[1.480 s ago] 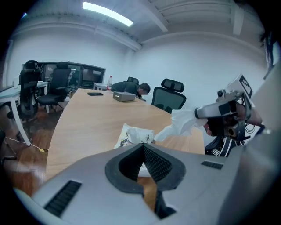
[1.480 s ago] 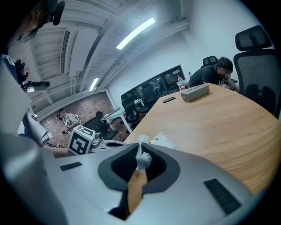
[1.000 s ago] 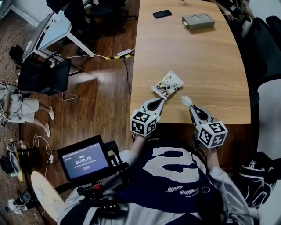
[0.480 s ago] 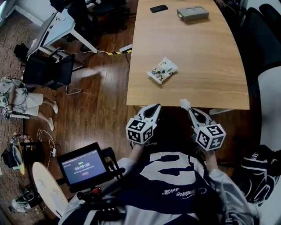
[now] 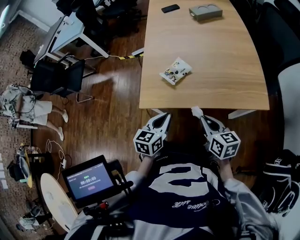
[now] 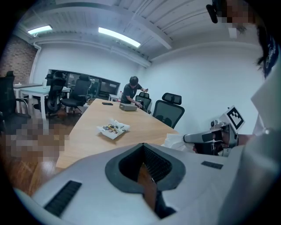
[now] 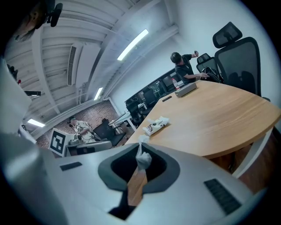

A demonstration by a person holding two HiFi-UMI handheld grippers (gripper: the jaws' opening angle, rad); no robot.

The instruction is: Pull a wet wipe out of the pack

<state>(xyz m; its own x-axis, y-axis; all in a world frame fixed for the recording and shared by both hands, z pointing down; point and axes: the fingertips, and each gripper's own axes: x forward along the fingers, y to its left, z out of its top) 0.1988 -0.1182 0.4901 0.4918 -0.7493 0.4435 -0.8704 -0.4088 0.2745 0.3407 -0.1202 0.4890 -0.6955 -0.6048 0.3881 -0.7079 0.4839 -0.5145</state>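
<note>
Between my right fingers sits the wet wipe, a small white wad pinched at the very tips, with those fingers clamped on it. It is clear of the pack, so I judge the pull itself done.

What could go wrong now is a drop. Only a narrow bit of damp sheet seems to be caught, and both my hands hang off the near edge of the desk, over the wooden floor. Any slackening of the pinch would send the wipe down there. The pack may also have a second sheet dragged half out, but it is too small in the head view for me to tell.

The pack lies flat on the desk with nothing holding it, well apart from both pairs of fingers, ahead of them and nearer the left pair. My left fingers are closed together with nothing between them, level with the right ones and near the desk's edge. Farther up the desk lie a grey box and a phone.
</note>
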